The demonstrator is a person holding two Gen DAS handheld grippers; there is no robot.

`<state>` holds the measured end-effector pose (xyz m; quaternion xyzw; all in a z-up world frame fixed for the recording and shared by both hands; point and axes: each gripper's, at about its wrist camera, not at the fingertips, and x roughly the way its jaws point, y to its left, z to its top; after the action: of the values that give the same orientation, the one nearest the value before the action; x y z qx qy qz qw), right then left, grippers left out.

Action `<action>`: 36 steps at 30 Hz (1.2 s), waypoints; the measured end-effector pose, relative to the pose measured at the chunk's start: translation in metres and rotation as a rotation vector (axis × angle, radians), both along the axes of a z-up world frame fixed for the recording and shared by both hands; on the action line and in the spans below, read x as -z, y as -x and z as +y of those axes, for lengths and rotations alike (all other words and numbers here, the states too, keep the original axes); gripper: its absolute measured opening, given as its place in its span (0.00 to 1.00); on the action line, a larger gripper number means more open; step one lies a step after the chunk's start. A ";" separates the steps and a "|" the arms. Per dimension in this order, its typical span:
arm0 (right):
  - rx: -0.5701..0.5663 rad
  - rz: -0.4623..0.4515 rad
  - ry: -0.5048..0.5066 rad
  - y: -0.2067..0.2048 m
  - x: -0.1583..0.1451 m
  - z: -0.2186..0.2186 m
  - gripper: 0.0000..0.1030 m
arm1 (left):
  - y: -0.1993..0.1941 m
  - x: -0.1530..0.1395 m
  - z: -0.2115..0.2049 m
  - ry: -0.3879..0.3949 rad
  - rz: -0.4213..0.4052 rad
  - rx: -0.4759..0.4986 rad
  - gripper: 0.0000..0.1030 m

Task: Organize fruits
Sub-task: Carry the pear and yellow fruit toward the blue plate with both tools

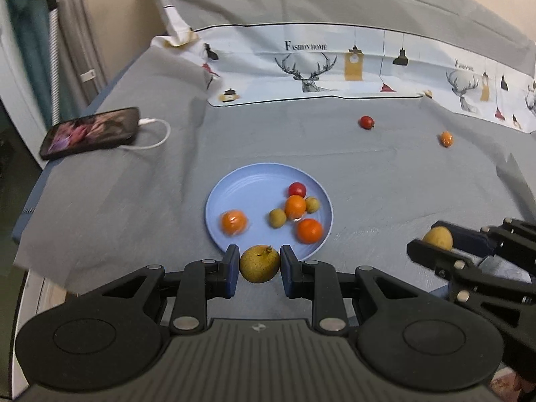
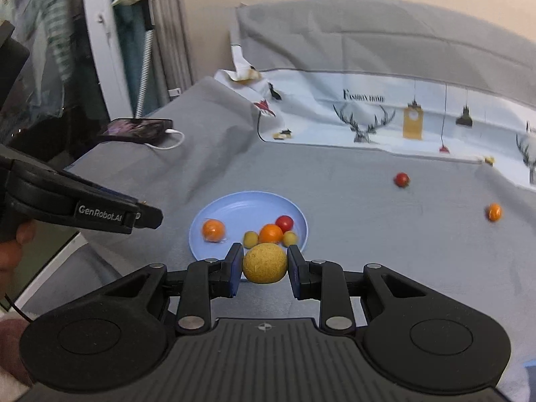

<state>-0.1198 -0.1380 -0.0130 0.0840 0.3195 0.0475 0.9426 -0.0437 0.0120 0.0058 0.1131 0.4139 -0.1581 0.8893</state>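
Observation:
My left gripper (image 1: 259, 255) is shut on a yellow-green fruit (image 1: 259, 266), held above the near rim of a blue plate (image 1: 234, 181). The plate holds three orange fruits, a red tomato (image 1: 297, 189) and two small green fruits. My right gripper (image 2: 264, 252) is shut on a rough yellow round fruit (image 2: 264, 264), also over the near rim of the plate (image 2: 248, 206). In the left wrist view the right gripper (image 1: 433, 239) shows at the right edge with its fruit. A loose red tomato (image 1: 366, 122) and a loose small orange fruit (image 1: 446, 139) lie on the grey cloth beyond the plate.
A phone (image 1: 90, 132) on a white charging cable (image 1: 157, 137) lies at the cloth's left edge. A white printed cloth (image 1: 335, 67) with deer drawings spreads across the back. The bed edge drops off on the left, by a curtain and a radiator.

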 end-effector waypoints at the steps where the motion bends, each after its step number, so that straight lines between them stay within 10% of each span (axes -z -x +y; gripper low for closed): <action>1: 0.003 -0.003 0.006 0.000 -0.002 0.002 0.29 | 0.003 -0.001 0.004 0.006 -0.002 -0.003 0.28; 36: -0.006 0.027 0.051 -0.005 -0.001 0.019 0.29 | -0.011 0.002 0.017 0.054 0.010 -0.032 0.28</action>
<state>-0.1150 -0.1191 -0.0117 0.0596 0.3334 0.0409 0.9400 -0.0324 0.0289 0.0038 0.0817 0.4159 -0.1555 0.8923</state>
